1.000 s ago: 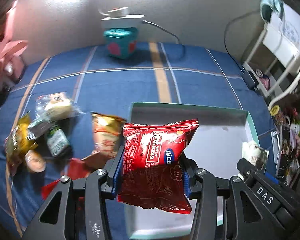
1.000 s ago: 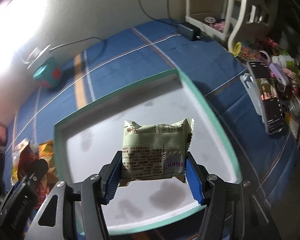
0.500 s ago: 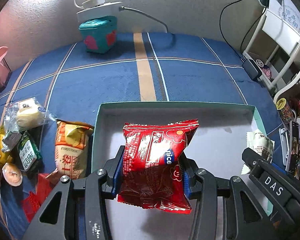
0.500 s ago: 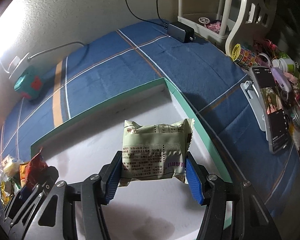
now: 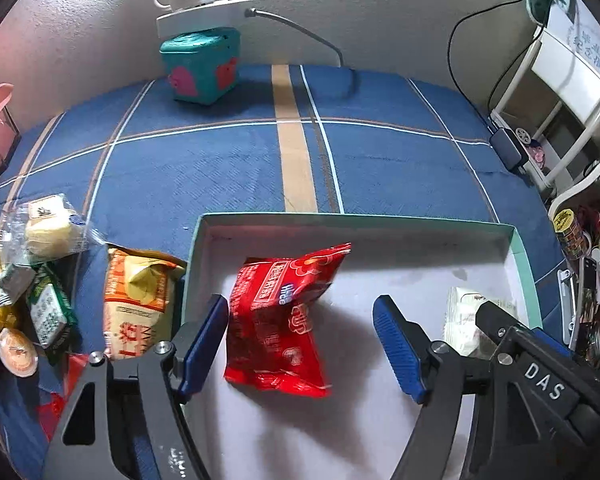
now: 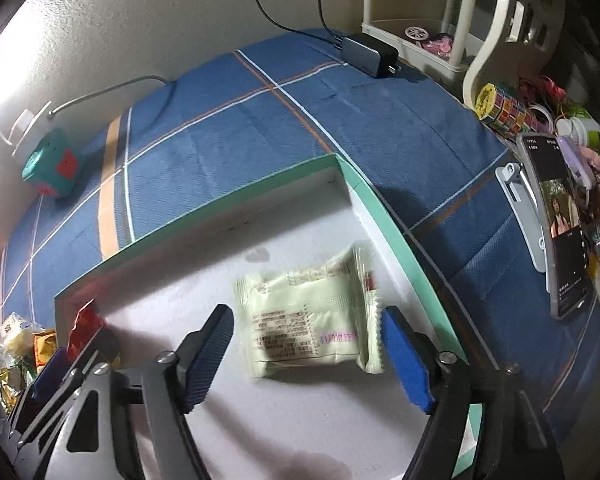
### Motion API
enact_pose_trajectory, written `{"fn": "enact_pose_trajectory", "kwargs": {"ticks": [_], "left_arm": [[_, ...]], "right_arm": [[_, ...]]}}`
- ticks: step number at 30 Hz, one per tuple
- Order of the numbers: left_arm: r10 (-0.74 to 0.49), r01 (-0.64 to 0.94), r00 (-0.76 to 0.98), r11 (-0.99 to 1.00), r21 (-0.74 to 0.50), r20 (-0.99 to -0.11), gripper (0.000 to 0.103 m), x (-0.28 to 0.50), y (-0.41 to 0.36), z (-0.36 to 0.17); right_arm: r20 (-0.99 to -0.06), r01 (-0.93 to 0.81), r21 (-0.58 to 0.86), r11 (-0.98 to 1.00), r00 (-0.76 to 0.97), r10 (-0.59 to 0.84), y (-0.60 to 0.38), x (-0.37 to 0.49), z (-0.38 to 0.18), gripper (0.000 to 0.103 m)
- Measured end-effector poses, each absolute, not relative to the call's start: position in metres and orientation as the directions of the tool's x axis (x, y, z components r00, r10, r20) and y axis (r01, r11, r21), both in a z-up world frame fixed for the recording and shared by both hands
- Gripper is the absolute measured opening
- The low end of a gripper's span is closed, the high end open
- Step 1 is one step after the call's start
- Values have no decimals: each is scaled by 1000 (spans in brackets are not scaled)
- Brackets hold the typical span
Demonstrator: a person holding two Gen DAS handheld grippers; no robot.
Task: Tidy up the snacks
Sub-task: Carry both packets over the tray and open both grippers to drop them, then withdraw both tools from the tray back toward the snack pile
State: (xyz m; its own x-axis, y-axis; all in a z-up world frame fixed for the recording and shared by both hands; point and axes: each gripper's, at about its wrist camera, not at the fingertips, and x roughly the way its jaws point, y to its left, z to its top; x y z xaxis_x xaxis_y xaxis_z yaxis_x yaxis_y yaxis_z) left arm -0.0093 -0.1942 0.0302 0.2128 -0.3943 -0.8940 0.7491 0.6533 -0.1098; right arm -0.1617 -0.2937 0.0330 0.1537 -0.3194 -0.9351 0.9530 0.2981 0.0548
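Since half a second ago both sets of tongs have let go. The left gripper (image 5: 300, 336) now stands wide, and the crinkly red foil snack packet (image 5: 280, 316) it was clamping lies between its blue pads on the floor of the box. The right gripper (image 6: 306, 354) is likewise spread wide; the pale green plastic snack packet (image 6: 308, 316) it held rests flat in the box, near the right wall, free of both pads.

Surface: a blue cloth with white and tan stripes (image 5: 228, 168) over a table against a rough white wall. On it sits the shallow white cardboard box with a mint-green rim (image 5: 340, 218).

Left of the box, a heap of unsorted snacks: an orange-and-cream bag (image 5: 136, 304) touching the box wall, a clear wrapper around a pale cake (image 5: 48, 228), a dark green packet (image 5: 50, 312), and a small round peach-coloured piece (image 5: 16, 354).

At the back wall, a teal cube with pink patches (image 5: 200, 66) under a white power strip (image 5: 204, 10). To the right, a white shelf frame (image 6: 460, 12), a dark power adapter (image 6: 366, 54), and a phone on a grey stand (image 6: 556, 224) with its screen lit.

Hard to make out: the clutter beyond the phone, and the print on the green packet, which is blurred. A red scrap at the heap's near edge is cut off by the left gripper.

Writing: "DAS" on the right gripper's body in the left wrist view; the red packet's lettering is unreadable.
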Motion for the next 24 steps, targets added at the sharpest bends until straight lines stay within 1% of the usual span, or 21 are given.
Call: {"fn": "enact_pose_trajectory", "kwargs": {"ticks": [6, 10, 12, 13, 14, 15, 16, 17, 24], "left_arm": [[-378, 732, 240, 676, -89, -894, 76, -4, -190, 48], [-361, 713, 261, 697, -73, -895, 79, 4, -184, 51], [-352, 695, 269, 715, -73, -896, 83, 10, -181, 49], [-344, 682, 278, 728, -68, -897, 90, 13, -180, 47], [-332, 668, 289, 742, -59, -898, 101, 16, -177, 45], [-316, 653, 305, 756, -44, -899, 103, 19, -175, 43], [-305, 644, 312, 764, -36, -900, 103, 21, -173, 42], [-291, 634, 312, 773, -30, -905, 103, 24, -171, 39], [-278, 584, 305, 810, -52, -911, 103, 36, -158, 34]], "right_arm": [[-935, 948, 37, 317, 145, -325, -292, -159, 40, 81], [-940, 951, 37, 308, 138, -311, -293, -161, 37, 82], [-945, 952, 42, 305, 137, -297, -293, -162, 34, 81], [-946, 952, 43, 305, 137, -295, -293, -162, 34, 82], [-945, 950, 44, 308, 140, -296, -293, -162, 34, 82], [-943, 949, 48, 313, 146, -298, -292, -162, 34, 87], [-942, 946, 54, 319, 154, -299, -292, -161, 34, 99], [-940, 944, 58, 323, 161, -301, -291, -160, 34, 103], [-940, 934, 42, 355, 158, -303, -286, -150, 33, 103]]}}
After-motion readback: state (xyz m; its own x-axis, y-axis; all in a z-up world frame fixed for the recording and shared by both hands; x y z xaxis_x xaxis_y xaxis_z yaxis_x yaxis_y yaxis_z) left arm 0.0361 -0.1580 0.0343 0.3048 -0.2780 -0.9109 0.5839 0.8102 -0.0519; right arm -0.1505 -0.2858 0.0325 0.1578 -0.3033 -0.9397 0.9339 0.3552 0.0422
